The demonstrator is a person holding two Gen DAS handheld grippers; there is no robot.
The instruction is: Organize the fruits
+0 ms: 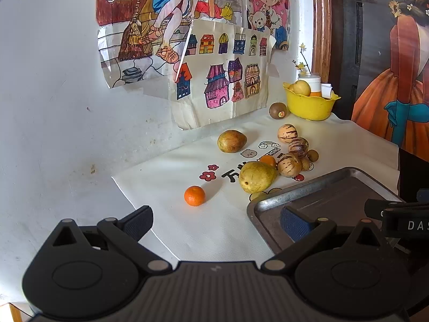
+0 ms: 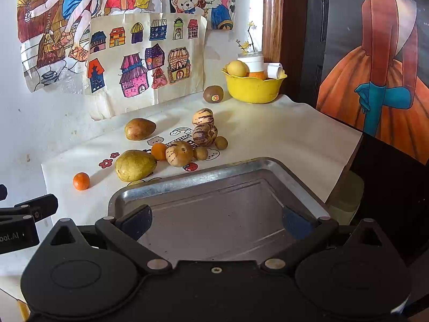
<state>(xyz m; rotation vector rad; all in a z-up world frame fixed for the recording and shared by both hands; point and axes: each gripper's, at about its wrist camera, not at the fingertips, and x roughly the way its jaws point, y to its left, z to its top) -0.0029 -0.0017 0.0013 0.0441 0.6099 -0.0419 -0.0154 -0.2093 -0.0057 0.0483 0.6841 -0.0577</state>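
Both claws, left claw [image 1: 217,224] and right claw [image 2: 217,222], gape wide and empty; metal tray [image 2: 187,179] bare, fruit loose on the bench [image 2: 268,134].

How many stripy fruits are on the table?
3, all in the cluster behind the metal tray: one at the back, one in the middle, one nearest the tray. None seems hidden.

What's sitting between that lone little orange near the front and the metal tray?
A big yellow-green pear lies between the small orange and the metal tray, close to the tray's rim; otherwise just bare white cloth. The right wrist view shows it best.
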